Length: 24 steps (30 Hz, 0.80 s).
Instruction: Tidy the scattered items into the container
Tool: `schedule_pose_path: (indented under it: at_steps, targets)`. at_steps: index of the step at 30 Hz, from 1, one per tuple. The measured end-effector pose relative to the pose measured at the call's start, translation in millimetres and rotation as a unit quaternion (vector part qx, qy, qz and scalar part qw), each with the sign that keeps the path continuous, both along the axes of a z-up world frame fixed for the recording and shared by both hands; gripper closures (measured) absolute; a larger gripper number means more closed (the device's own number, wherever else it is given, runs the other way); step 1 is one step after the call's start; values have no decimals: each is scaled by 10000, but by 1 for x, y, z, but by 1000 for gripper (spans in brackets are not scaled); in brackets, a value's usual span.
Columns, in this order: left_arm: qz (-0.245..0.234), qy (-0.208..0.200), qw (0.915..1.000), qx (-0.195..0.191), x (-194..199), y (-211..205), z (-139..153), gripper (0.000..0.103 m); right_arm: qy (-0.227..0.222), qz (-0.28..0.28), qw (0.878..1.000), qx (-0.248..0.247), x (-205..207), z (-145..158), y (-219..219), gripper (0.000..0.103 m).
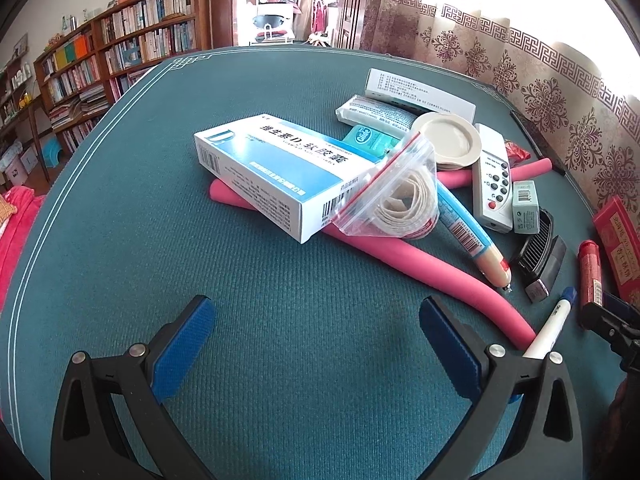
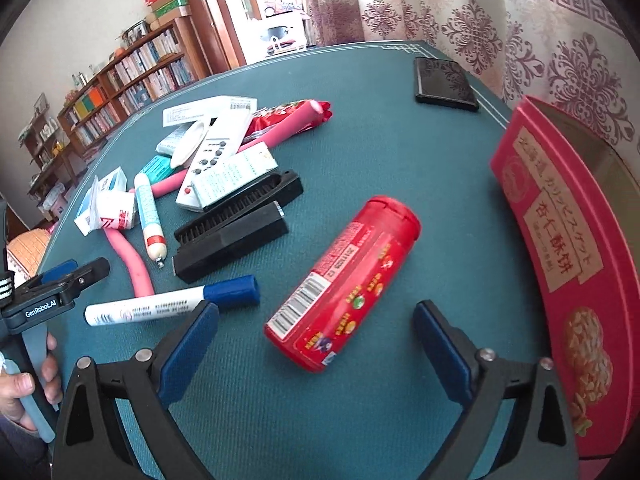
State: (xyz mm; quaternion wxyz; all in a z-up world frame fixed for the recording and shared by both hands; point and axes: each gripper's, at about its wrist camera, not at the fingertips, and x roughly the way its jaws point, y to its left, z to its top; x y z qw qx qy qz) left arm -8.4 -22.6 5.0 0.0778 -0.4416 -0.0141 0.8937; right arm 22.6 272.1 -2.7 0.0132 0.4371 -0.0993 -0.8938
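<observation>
A pile of items lies on the green table: a blue-and-white medicine box [image 1: 272, 176], a zip bag with a rolled bandage [image 1: 396, 196], a pink foam tube [image 1: 432, 268], a white remote [image 1: 492, 176], a black brush [image 2: 240, 212] and a white marker [image 2: 168, 306]. A red bottle [image 2: 344, 280] lies on its side just ahead of my open right gripper [image 2: 316, 348]. The pink tin container [image 2: 560, 248] stands open at the right. My left gripper [image 1: 316, 340] is open and empty, short of the pile.
A black wallet-like case [image 2: 444, 84] lies at the far side of the table [image 1: 200, 280]. Patterned curtains hang behind the table. Bookshelves [image 1: 100, 64] stand at the left. The left gripper also shows in the right wrist view [image 2: 64, 276].
</observation>
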Motion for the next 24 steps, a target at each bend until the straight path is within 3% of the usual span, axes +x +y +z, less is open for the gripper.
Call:
schedule_pose_path:
  at_steps: [3,8,10,16,24]
  targets:
    - [144,9,9993,348,1,-12,6,0,-4,-142,9999,-63,2,2,15,29]
    - [553,78,9966,608,-2,-32,15,0,-43,-258,9996,-127,-12,4,24,34]
    - [662,47,9954,689,-7,-38,19,0,-52,-193,9998,-27,-17,4,17,41]
    - [855,47,9923,900,-25,-45,31,0,-34,-205,9957,900,-22,-3,-8,45]
    - [1296,20,9901,547,-68,-29,33,0,64,-286,9931,1132,-18,-5,-11,45]
